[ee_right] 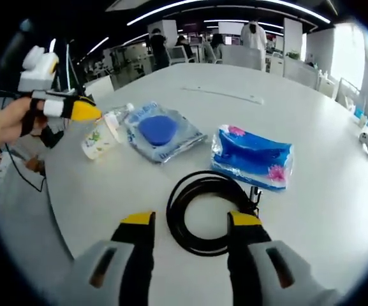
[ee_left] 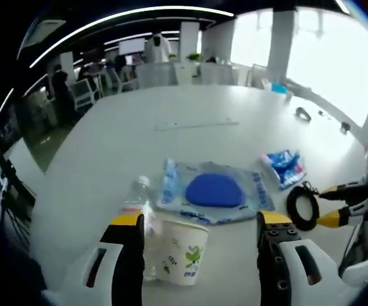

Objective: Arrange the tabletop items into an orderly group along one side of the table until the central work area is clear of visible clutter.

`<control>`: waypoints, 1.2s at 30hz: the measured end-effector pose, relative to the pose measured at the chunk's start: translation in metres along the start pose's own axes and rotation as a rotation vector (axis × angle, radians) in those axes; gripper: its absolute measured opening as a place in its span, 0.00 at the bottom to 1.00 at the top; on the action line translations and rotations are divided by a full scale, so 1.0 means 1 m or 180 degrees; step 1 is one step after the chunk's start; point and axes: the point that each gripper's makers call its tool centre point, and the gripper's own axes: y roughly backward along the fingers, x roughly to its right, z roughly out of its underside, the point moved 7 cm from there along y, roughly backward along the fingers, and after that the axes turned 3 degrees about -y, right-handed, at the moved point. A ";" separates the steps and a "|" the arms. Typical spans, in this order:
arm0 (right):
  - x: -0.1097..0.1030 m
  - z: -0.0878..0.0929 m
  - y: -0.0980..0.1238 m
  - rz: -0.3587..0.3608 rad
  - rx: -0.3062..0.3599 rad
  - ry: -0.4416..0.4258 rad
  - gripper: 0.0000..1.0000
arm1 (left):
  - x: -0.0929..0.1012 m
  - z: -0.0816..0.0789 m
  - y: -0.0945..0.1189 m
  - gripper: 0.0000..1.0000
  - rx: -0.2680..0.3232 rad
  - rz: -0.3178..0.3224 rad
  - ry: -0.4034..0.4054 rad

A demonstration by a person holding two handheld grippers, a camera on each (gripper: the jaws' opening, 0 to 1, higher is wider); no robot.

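Note:
A white paper cup (ee_left: 182, 250) with a green print stands just ahead of my left gripper (ee_left: 201, 220), whose jaws are wide apart and open around it without touching. A clear plastic bottle (ee_left: 135, 205) lies beside the cup. Beyond them is a clear bag holding a blue pouch (ee_left: 214, 190), then a blue tissue packet (ee_left: 284, 167) and a black cable coil (ee_left: 301, 208). My right gripper (ee_right: 191, 220) is open low over the cable coil (ee_right: 203, 210). The tissue packet (ee_right: 254, 157), bagged pouch (ee_right: 161, 131), cup (ee_right: 98, 140) and bottle (ee_right: 117, 115) lie further off. The left gripper (ee_right: 61, 106) shows in a hand.
A long white strip (ee_left: 196, 125) lies across the middle of the white table (ee_left: 107, 159). Small dark objects (ee_left: 303, 113) sit near the far right edge. Chairs (ee_left: 155, 73) and people stand beyond the far end. The right gripper (ee_left: 344, 204) reaches in beside the coil.

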 end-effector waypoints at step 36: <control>-0.051 -0.035 -0.028 -0.0428 0.0003 0.0068 0.38 | -0.062 0.006 -0.003 0.65 -0.0058 -0.0055 0.0272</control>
